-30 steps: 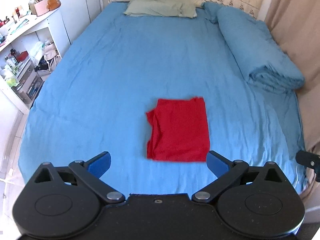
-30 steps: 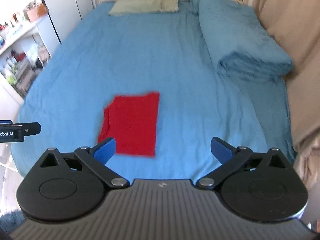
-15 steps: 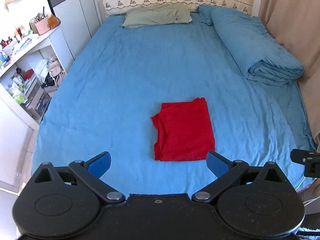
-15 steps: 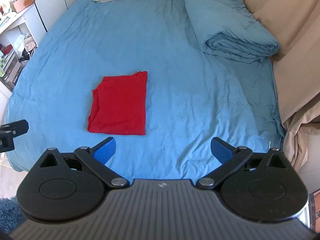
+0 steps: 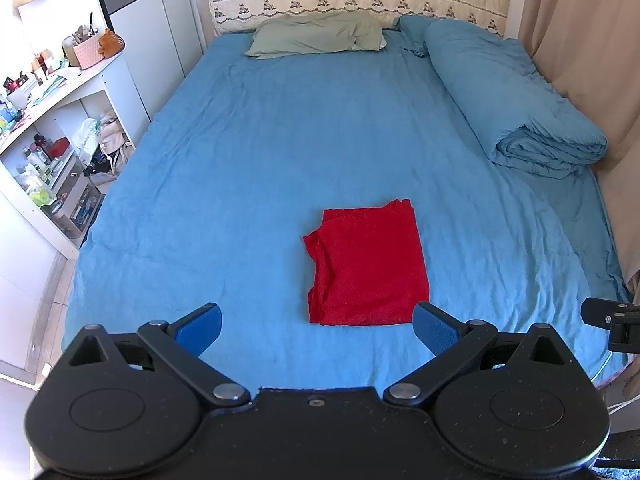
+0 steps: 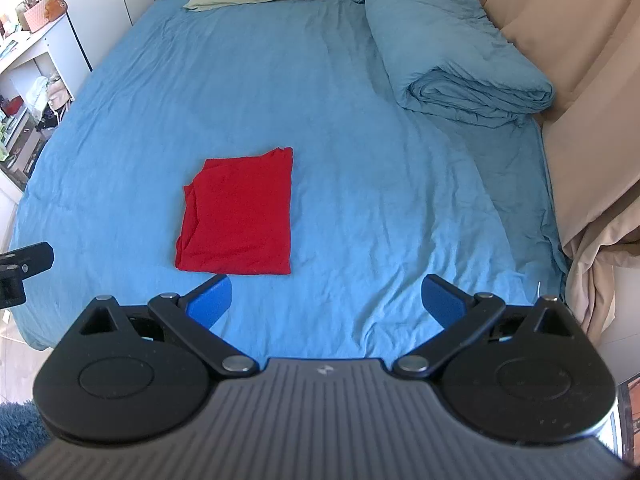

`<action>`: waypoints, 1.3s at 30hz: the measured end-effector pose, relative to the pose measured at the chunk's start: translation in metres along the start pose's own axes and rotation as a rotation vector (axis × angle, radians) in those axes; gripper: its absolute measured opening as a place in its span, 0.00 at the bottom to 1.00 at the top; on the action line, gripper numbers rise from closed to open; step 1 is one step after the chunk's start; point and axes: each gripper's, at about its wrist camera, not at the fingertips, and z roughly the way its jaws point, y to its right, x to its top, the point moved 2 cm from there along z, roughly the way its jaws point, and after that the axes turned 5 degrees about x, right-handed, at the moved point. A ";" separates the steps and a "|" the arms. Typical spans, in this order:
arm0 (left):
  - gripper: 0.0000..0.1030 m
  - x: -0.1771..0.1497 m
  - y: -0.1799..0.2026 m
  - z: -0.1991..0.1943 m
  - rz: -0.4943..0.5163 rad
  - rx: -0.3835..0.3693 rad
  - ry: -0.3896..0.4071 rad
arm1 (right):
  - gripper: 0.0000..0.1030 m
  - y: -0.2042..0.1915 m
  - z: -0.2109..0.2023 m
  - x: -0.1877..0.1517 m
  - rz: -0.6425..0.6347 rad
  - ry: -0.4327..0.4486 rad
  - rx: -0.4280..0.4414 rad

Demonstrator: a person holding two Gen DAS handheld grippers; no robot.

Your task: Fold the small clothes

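Garment: red cloth (image 5: 368,268) lies folded to a neat rectangle on the blue bed sheet (image 5: 256,168), near the foot edge of the bed, roughly midway between the side edges.
Fold quality: right and near edges straight; left edge shows loose layers bunched and stepping out of line.
Left tongs (image 5: 316,322): released, jaws spread wide, holding nothing, above the foot edge with the cloth's near edge showing between the jaws.
Right tongs (image 6: 326,296): released too, empty, set to the right of the cloth and apart from it.
Stage (judged): folding looks done or nearly so; perhaps one tidy-up of the left edge remains.
Risk 1: pinching only the top layer at the bunched left edge would peel the fold open.
Risk 2: a jaw catching the bed sheet with the cloth would drag and skew the rectangle.
Surroundings: rolled duvet (image 6: 460,60) along the right edge, pillow (image 5: 316,34) at the head; both well apart from the cloth.
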 end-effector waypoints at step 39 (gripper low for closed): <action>1.00 0.001 0.003 -0.008 0.000 0.029 0.034 | 1.00 -0.001 -0.004 0.004 0.015 0.008 0.010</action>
